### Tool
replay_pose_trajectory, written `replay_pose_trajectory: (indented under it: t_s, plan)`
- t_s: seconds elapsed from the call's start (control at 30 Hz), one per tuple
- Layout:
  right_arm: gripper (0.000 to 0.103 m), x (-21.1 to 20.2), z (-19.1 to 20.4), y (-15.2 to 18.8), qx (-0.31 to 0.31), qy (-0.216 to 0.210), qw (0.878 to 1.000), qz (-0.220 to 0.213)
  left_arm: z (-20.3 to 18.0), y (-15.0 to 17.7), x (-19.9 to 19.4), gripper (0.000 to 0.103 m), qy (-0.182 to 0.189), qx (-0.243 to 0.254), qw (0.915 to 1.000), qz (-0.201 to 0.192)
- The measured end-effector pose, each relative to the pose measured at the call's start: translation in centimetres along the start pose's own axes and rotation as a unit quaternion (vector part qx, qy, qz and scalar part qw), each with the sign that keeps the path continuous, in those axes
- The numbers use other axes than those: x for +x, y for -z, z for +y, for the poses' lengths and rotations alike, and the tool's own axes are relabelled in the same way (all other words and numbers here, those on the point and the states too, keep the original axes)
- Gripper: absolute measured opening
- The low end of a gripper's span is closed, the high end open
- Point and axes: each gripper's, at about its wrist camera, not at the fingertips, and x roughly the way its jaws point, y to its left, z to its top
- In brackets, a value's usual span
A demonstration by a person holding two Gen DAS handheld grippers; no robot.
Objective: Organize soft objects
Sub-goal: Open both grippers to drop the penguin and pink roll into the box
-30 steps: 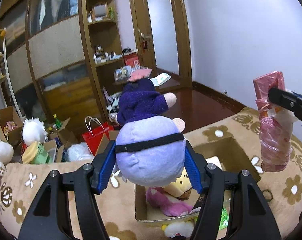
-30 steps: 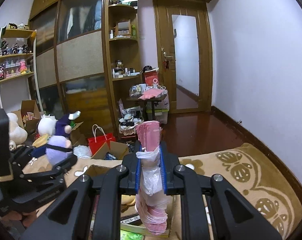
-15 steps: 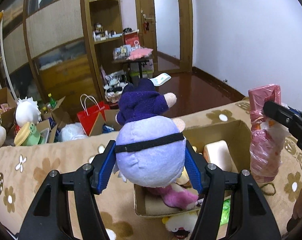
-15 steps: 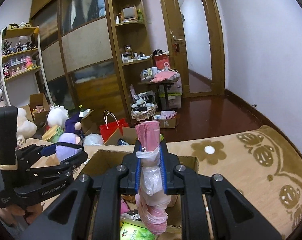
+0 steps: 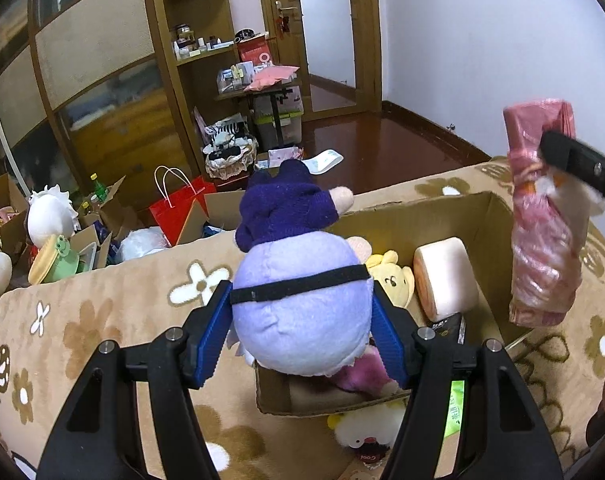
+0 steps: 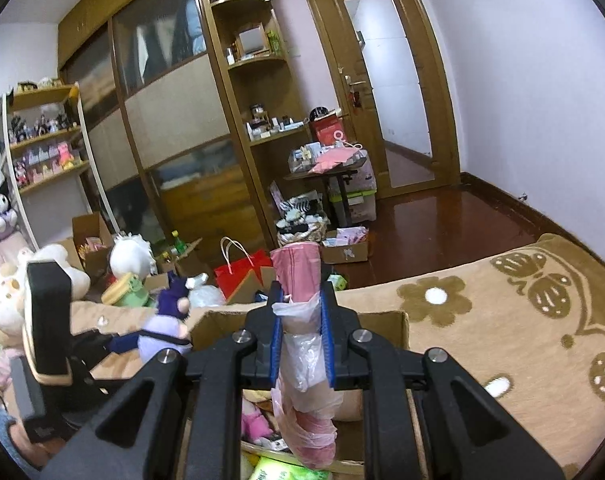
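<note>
My left gripper [image 5: 302, 332] is shut on a purple plush toy [image 5: 298, 292] with a dark purple head, held over the near left part of an open cardboard box [image 5: 454, 216]. My right gripper [image 6: 301, 332] is shut on a pink plastic-wrapped bundle [image 6: 302, 360], held upright over the same box [image 6: 382, 320]; the bundle [image 5: 542, 232] shows at the right in the left wrist view. The box holds a yellow plush [image 5: 390, 280], a round pink cushion [image 5: 446, 276] and a pink plush [image 5: 358, 376]. The purple plush [image 6: 162, 328] also shows in the right wrist view.
The box sits on a tan flowered blanket [image 5: 122, 320]. A white plush [image 5: 366, 432] and a green packet [image 5: 456, 408] lie by its near edge. Beyond the bed are a red bag [image 5: 178, 208], open cartons, more plush toys [image 5: 50, 220], shelves and a door.
Both grippers have tilted down and moved closer to the box, which now fills more of each view. Each keeps its hold on its object.
</note>
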Motion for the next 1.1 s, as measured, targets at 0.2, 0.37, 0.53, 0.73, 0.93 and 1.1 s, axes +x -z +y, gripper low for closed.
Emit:
replay_pose_trajectory:
  t_s: [0.2,0.37,0.53,0.73,0.93,1.1]
  plan:
    - [0.018,1.1,-0.1,0.5,-0.001,0.015,1.0,0.016,-0.2,0.5,0.3,0.065,-0.003,0.007,0.9999,0.008]
    - [0.024,1.6,-0.6,0.7,0.01,0.024,0.999,0.027,-0.6,0.7,0.2,0.071,-0.015,0.019,0.9997,0.005]
    - [0.03,2.7,-1.2,1.2,0.019,0.022,0.997,0.069,-0.6,0.7,-0.1,0.083,-0.019,0.019,0.9996,0.002]
    - [0.052,2.3,-1.5,1.4,0.022,0.028,0.997,0.073,0.1,1.0,-0.6,0.096,-0.024,0.004,0.9997,0.005]
    - [0.075,1.2,-1.7,0.9,0.039,0.032,0.996,0.069,0.5,1.3,-1.5,0.099,-0.037,0.001,0.9993,0.004]
    - [0.095,0.0,-1.4,0.8,0.043,0.034,0.996,0.067,1.1,1.4,-2.9,0.099,-0.052,0.001,0.9987,-0.004]
